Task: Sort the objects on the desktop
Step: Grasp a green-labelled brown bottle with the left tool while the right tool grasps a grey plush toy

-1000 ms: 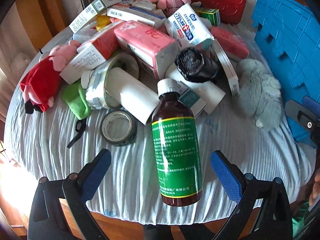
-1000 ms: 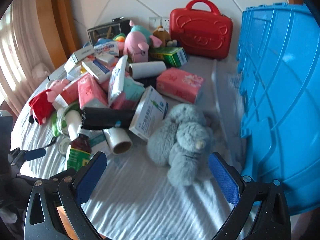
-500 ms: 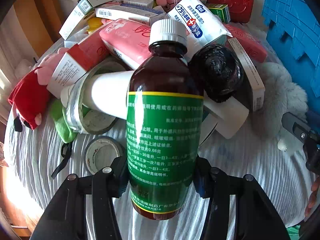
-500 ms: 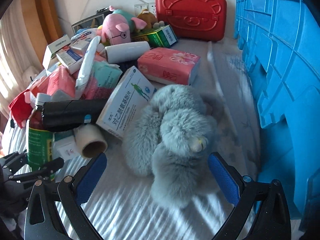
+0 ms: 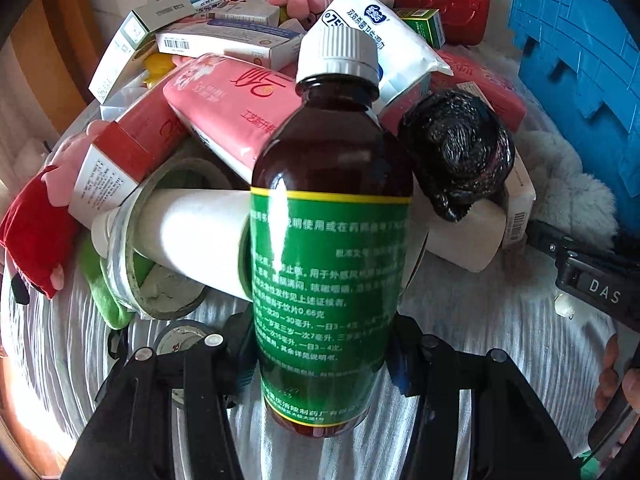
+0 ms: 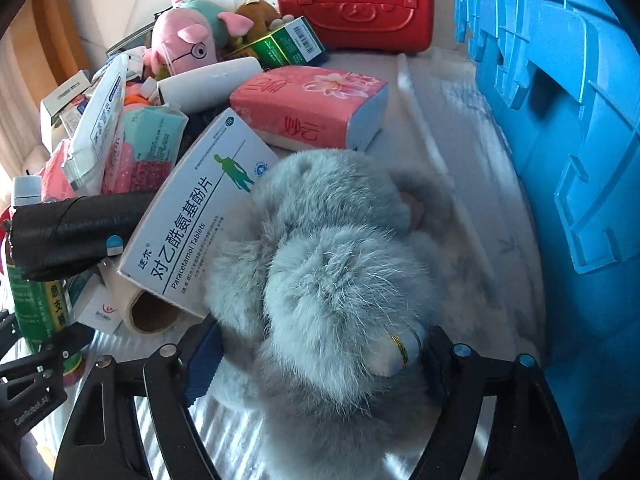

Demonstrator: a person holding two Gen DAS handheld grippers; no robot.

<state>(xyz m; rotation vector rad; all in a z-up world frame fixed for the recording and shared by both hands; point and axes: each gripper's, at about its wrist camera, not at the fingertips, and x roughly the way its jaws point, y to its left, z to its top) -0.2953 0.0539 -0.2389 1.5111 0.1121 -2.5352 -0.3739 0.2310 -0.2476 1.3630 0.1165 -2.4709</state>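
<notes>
A brown medicine bottle (image 5: 332, 240) with a green label and a white cap stands upright at the near edge of the pile. My left gripper (image 5: 322, 344) is shut on its lower body, a pad on each side. The right wrist view shows the same bottle (image 6: 34, 312) at the far left. A grey furry plush toy (image 6: 332, 272) lies on the striped cloth beside the blue crate. My right gripper (image 6: 316, 360) straddles the toy. Its jaws are closing, and the fur reaches both pads without being squeezed.
A blue crate (image 6: 560, 120) walls off the right side. A red case (image 6: 356, 4) stands at the back. The pile holds a paracetamol box (image 6: 192, 216), a black roll (image 5: 456, 152), pink tissue packs (image 6: 308, 108), a white tube (image 5: 192, 236) and a pink pig plush (image 6: 184, 44).
My left gripper moved in and shut on the bottle, then held still. My right gripper came down over the grey plush and its jaws have narrowed around it.
</notes>
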